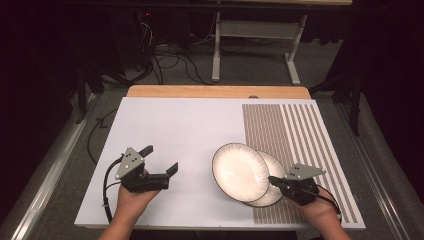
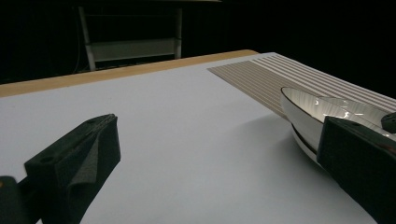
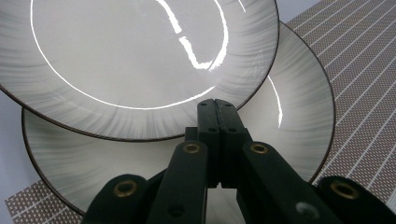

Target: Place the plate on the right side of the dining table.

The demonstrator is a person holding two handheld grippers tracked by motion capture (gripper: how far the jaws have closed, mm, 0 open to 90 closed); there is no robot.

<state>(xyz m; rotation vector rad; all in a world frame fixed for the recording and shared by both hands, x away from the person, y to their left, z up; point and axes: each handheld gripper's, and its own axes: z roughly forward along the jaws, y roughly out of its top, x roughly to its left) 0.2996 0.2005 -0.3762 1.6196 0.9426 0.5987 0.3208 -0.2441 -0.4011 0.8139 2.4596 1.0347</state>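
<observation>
A white worktop (image 1: 170, 130) seen from above, with a panel of brown and white stripes (image 1: 295, 135) covering its right side. A strip of bare wood (image 1: 215, 91) runs along the far edge.

Near the front edge, right of centre, two pale round plates with dark rims overlap. The upper plate (image 1: 240, 171) lies mostly on the white surface, tilted, its right side resting on the lower plate (image 1: 272, 192), which sits partly on the striped panel.

The right gripper (image 1: 274, 180), held in a person's right hand (image 1: 320, 210) near the front right corner, points left toward the plates. In the right gripper view its jaws are pressed together, the tips at the near rim of the upper plate (image 3: 140, 60), above the lower plate (image 3: 289, 116). Whether the rim is pinched between them cannot be told.

The left gripper (image 1: 161, 159), held in the left hand (image 1: 131, 200) near the front left corner, sits well apart from the plates. Its jaws are spread wide with nothing between them. In the left gripper view the two black jaws frame bare white worktop (image 2: 187, 140), with the plates (image 2: 308, 114) beside the right-hand jaw.

Behind the worktop, cables (image 1: 170, 60) lie on a grey floor near a metal frame (image 1: 257, 45).
</observation>
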